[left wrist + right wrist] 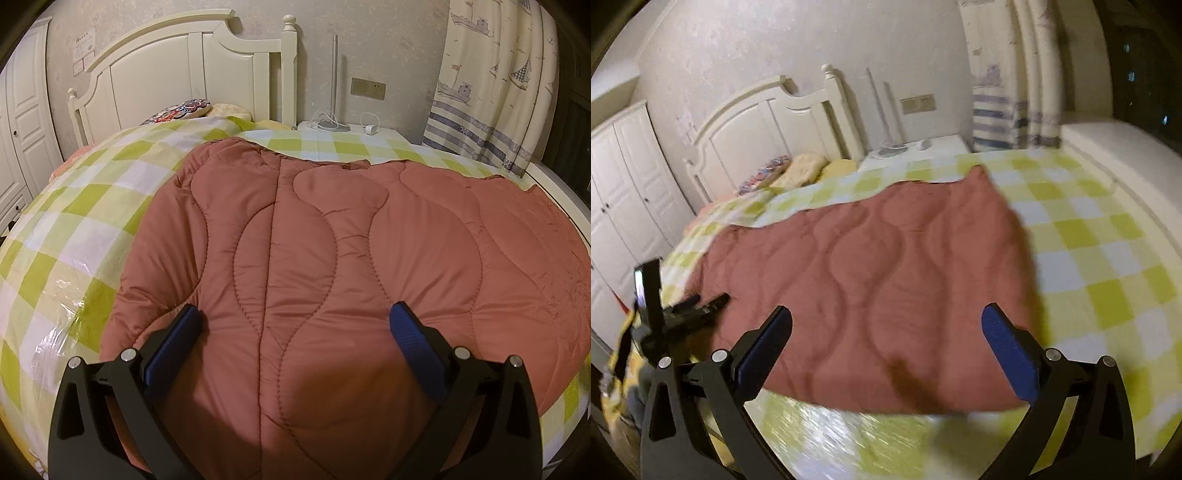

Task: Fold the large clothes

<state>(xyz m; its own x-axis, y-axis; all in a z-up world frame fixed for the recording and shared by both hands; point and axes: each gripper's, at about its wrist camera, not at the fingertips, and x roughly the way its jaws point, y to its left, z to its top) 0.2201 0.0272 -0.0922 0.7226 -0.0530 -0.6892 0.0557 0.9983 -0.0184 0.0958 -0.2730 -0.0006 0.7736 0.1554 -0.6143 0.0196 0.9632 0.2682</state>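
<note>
A rust-red quilted comforter (pixel 332 266) lies spread flat on a bed with a green and white checked sheet (pixel 74 229). My left gripper (pixel 295 317) is open, its blue pads wide apart, low over the comforter's near edge. In the right wrist view the comforter (pixel 879 280) lies ahead, its near edge between my fingers. My right gripper (pixel 886 321) is open and empty, above the comforter's near edge. The left gripper (pixel 698 304) shows at the comforter's near left corner in the right wrist view.
A cream headboard (pixel 184 74) and pillows (pixel 181 109) stand at the far end. A white nightstand (pixel 343 129) with a lamp and cables is beside it. Patterned curtains (pixel 491 81) hang at the right. White wardrobe doors (pixel 617 206) stand on the left.
</note>
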